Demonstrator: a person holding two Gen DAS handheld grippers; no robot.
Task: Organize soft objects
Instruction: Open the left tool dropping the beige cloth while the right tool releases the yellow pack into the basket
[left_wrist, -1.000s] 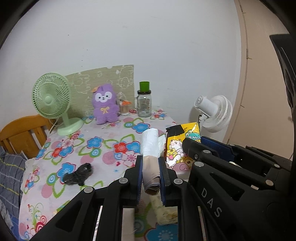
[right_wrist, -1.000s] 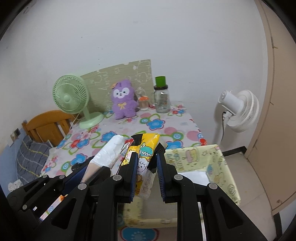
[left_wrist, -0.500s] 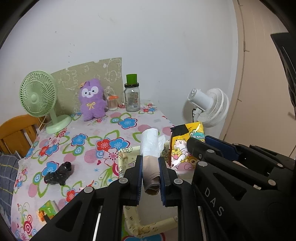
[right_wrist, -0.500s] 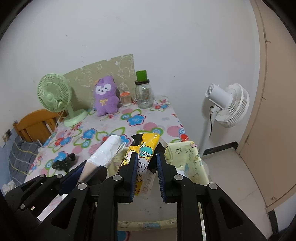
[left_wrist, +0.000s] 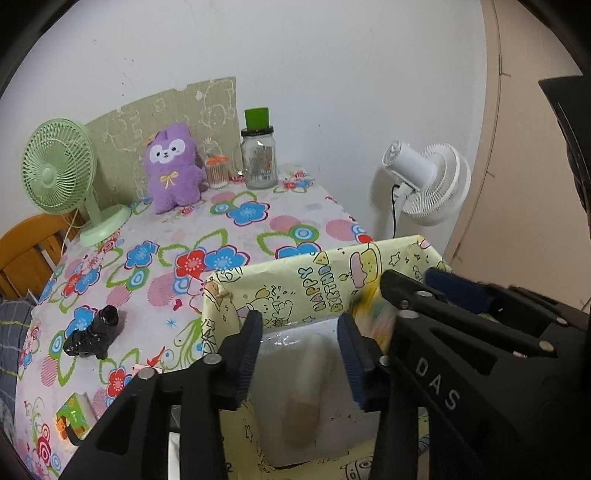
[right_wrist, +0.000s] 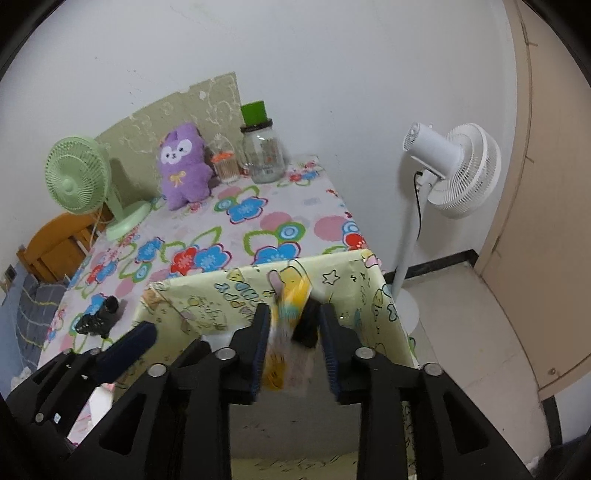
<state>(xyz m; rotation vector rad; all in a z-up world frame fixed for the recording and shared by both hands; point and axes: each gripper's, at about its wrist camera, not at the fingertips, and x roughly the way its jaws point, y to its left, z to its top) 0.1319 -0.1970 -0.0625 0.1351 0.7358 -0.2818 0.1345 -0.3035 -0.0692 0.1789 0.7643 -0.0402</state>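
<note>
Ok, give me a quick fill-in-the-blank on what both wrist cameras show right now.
1. The left gripper hangs over the patterned box with its jaws ____.
2. The plush toy at the back of the table is ____ in colour.
3. The desk fan standing on the table is ____.
4. The blurred snack pack between the fingers of the right gripper is mostly ____.

Missing words: open; purple; green; yellow

We note the gift-wrapped box (left_wrist: 325, 284) in matt printed paper; purple plush toy (left_wrist: 171, 168) fuzzy; jar (left_wrist: 259, 162) glossy glass; tablecloth (left_wrist: 258, 221) smooth.
</note>
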